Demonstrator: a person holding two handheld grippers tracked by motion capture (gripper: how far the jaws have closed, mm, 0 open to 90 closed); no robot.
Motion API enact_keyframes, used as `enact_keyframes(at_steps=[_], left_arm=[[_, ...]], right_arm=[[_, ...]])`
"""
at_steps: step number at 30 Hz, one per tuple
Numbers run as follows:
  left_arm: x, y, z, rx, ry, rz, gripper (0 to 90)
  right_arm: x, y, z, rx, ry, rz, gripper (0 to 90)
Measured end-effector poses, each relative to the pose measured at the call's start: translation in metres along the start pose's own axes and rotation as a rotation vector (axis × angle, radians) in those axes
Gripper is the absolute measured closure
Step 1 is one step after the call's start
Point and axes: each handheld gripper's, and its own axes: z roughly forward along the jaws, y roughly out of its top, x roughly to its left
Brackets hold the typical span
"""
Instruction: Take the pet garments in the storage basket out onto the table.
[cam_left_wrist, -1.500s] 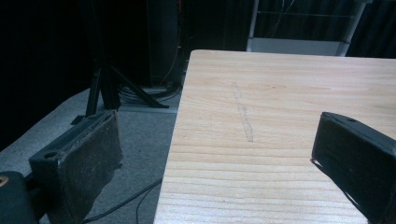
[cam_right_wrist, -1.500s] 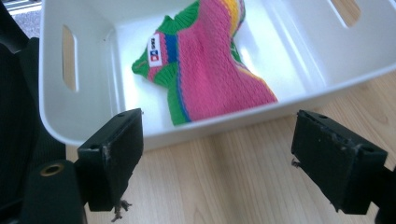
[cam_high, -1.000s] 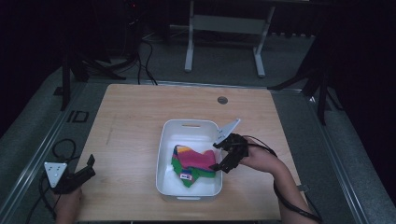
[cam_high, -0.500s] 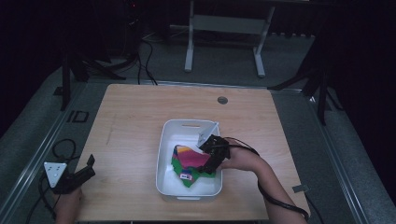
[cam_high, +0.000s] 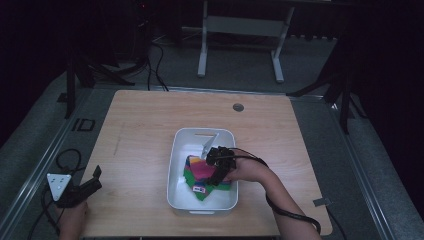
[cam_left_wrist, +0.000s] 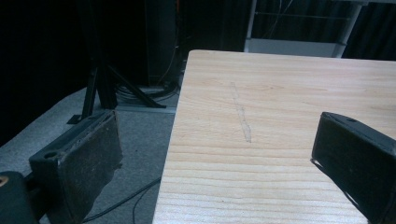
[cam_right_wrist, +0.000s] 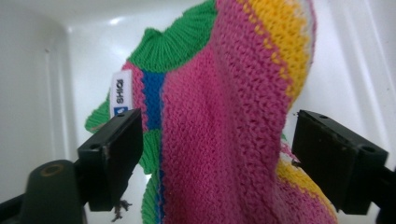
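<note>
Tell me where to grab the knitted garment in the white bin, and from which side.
Grip the raised pink fold of the knitted garment, coming straight down from above. That ridge stands up between the jaws of the right gripper, which have just been closing but do not yet press on it. The walls of the white bin block a sideways approach.

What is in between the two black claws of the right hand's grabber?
A fold of the knitted garment, pink with yellow stripes, stands between the right gripper's jaws in the right gripper view; they have just been closing but aren't pressing yet.
</note>
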Motion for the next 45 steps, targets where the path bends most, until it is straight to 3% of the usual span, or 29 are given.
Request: enact_keyframes(at_steps=[5,12,13,14,16,19,24,34,45], left_arm=[[0.0,0.0,0.0,0.001,0.001,0.003,2.2],[0.0,0.0,0.0,0.001,0.002,0.002,2.2],[0.0,0.0,0.0,0.001,0.002,0.002,2.2],[0.0,0.0,0.0,0.001,0.002,0.002,2.2],[0.0,0.0,0.0,0.001,0.002,0.002,2.2],[0.0,0.0,0.0,0.001,0.002,-0.001,2.2],[0.0,0.0,0.0,0.001,0.003,-0.002,2.2],[0.0,0.0,0.0,0.002,0.004,0.003,2.2],[0.0,0.0,0.0,0.003,0.004,0.003,2.2]], right_arm=[[0.007,0.004,0.006,0.051,-0.044,-0.068,30.3],[0.014,0.009,0.016,0.141,-0.062,-0.121,43.2],[0.016,0.009,0.019,0.151,-0.055,-0.131,46.9],[0.018,0.01,0.023,0.167,-0.055,-0.143,56.1],[0.018,0.011,0.022,0.154,-0.072,-0.138,70.0],[0.016,0.011,0.017,0.13,-0.069,-0.111,75.0],[0.016,0.01,0.007,0.108,-0.04,-0.1,76.3],[0.016,0.013,-0.025,0.009,-0.07,-0.088,76.3],[0.021,0.025,-0.067,-0.108,-0.105,-0.119,76.3]])
